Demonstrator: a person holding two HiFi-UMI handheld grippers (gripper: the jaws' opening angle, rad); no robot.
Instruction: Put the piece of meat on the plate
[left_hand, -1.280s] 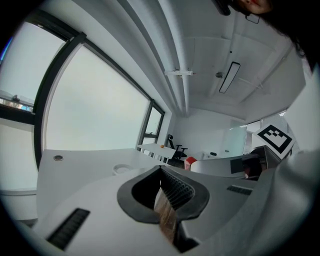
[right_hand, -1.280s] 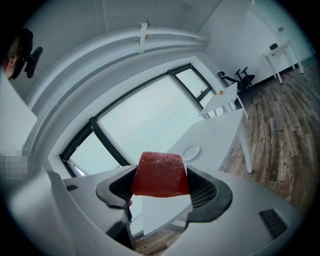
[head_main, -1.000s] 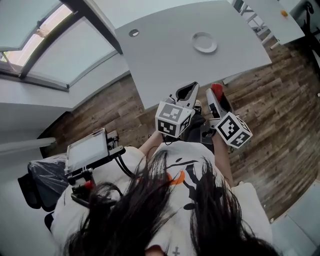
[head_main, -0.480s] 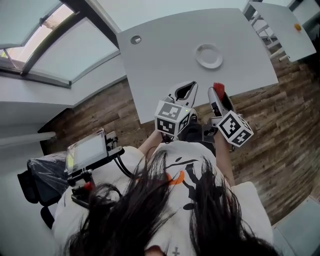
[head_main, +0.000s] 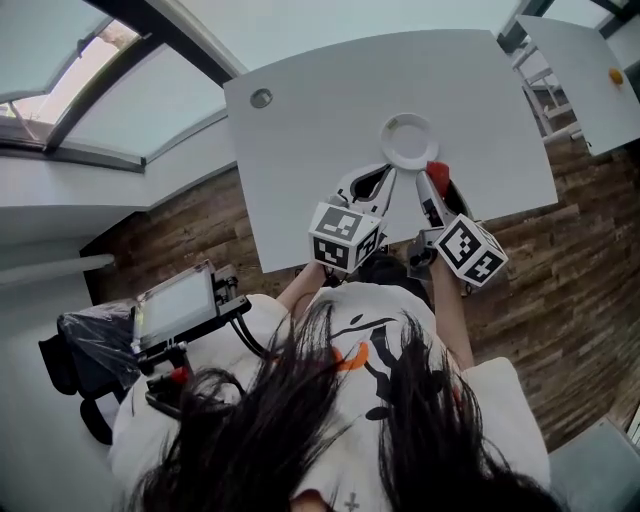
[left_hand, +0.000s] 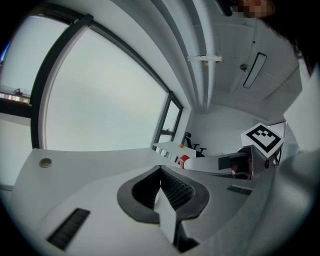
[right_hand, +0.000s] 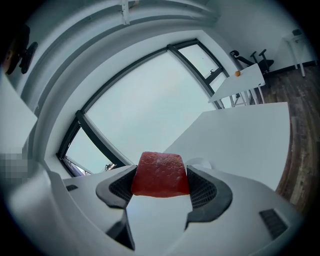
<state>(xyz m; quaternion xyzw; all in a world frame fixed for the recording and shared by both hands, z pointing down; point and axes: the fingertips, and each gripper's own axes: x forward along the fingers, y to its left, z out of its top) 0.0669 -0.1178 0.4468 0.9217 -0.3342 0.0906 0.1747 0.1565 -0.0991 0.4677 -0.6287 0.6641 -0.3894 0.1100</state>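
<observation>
A small white plate (head_main: 408, 140) rests on the white table (head_main: 320, 110), near its front edge. My right gripper (head_main: 438, 180) is shut on a red piece of meat (head_main: 436, 171), just right of and nearer than the plate. In the right gripper view the meat (right_hand: 160, 174) sits clamped between both black pads, with the right gripper (right_hand: 161, 181) held above the table. My left gripper (head_main: 388, 172) hovers just left of the plate's near rim. The left gripper (left_hand: 160, 172) has its jaws together with nothing held. The meat (left_hand: 184, 161) also shows in the left gripper view.
A round grommet (head_main: 261, 98) sits at the table's far left. A second white table (head_main: 580, 60) with an orange ball (head_main: 614, 75) stands at the upper right. A tablet rig (head_main: 175, 305) hangs at the person's left. Wood floor (head_main: 560, 260) surrounds the table.
The table and plate have come closer. Both grippers have gone from over the floor to over the table's front edge, beside the plate. The meat stays clamped.
</observation>
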